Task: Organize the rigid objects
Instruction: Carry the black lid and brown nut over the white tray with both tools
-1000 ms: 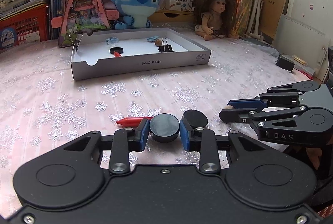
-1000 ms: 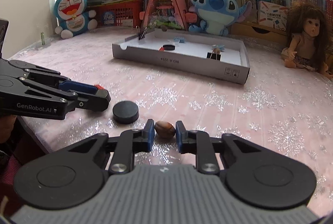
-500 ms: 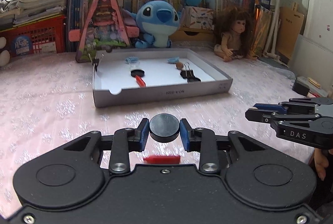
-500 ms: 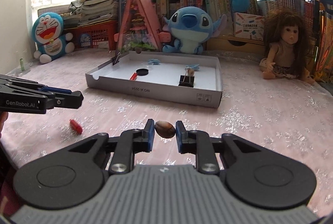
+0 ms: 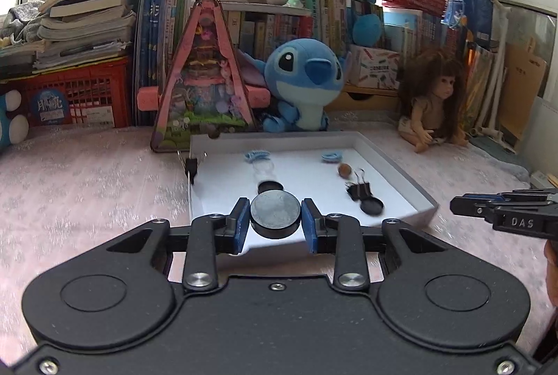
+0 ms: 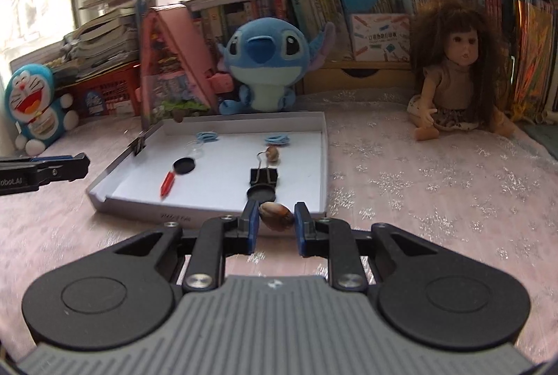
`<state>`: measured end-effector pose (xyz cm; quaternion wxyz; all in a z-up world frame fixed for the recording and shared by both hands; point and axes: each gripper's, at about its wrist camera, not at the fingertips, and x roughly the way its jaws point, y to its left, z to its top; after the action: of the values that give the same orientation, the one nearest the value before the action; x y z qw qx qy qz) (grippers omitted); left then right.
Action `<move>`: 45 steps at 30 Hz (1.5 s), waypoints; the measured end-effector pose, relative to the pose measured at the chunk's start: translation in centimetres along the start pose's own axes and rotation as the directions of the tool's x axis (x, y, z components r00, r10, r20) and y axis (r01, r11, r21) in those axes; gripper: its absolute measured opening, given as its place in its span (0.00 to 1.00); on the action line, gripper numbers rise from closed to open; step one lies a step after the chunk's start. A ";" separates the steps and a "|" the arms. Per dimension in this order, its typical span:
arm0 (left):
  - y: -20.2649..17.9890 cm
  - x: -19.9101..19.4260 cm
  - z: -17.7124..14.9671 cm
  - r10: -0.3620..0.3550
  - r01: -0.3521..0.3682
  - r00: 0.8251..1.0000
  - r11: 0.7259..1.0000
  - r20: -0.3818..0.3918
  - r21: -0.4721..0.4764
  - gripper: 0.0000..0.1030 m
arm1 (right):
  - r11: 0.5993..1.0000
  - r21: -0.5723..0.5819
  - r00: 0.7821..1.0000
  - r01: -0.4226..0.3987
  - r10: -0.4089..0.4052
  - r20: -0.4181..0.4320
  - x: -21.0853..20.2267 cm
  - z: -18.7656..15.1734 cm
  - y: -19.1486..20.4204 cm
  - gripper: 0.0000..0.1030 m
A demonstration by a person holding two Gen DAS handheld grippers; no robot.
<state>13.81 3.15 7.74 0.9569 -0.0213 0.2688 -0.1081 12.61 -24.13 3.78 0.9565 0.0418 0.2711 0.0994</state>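
My left gripper [image 5: 275, 221] is shut on a black round disc [image 5: 275, 214] and holds it above the near edge of the white shallow box [image 5: 401, 172]. My right gripper [image 6: 276, 222] is shut on a brown shell [image 6: 276, 217] just in front of the box's near wall [image 6: 146, 216]. Inside the box lie black discs [image 6: 184, 165] [image 6: 261, 193], a red crayon [image 6: 168, 184], a black binder clip [image 6: 264, 176], another brown shell [image 6: 272, 153] and blue hair bands [image 6: 277, 139]. The right gripper also shows at the right of the left wrist view [image 5: 457, 204].
A Stitch plush [image 5: 301, 82], a pink triangular toy house [image 5: 205, 85] and a doll [image 5: 432, 99] stand behind the box. Books and red crates line the back wall. A Doraemon plush [image 6: 35, 106] sits at far left. A binder clip [image 6: 139, 143] grips the box's left wall.
Both grippers have lifted off the pink cloth and moved forward to the box, each carrying its object. The red crayon left on the cloth has dropped out of view.
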 end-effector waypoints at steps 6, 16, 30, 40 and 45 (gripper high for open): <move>1.7 4.4 1.9 0.022 -0.029 0.996 0.997 -0.087 -0.078 0.29 | 0.997 0.074 0.998 -0.006 0.010 -0.061 3.4 3.0 -1.4 0.26; 2.4 9.1 1.5 0.072 -0.089 0.979 0.992 -0.189 -0.085 0.29 | 0.997 0.064 0.980 0.043 -0.030 -0.198 8.8 4.3 -1.2 0.26; 2.3 11.4 0.6 0.104 -0.122 0.963 0.991 -0.248 -0.058 0.29 | 0.997 0.029 0.963 0.076 -0.066 -0.262 11.4 4.3 -0.4 0.26; 2.2 11.9 0.3 0.114 -0.128 0.959 0.991 -0.258 -0.039 0.29 | 0.995 0.023 0.952 0.094 -0.083 -0.295 12.5 3.8 -0.4 0.27; 1.9 12.1 0.2 0.122 -0.131 0.959 0.991 -0.255 -0.019 0.29 | 0.995 0.023 0.950 0.094 -0.083 -0.300 12.7 3.6 -0.6 0.26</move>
<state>24.35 2.36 1.52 0.9191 -0.0071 0.3916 -0.0437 25.19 -22.05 0.25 0.9071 0.0320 0.4159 0.0564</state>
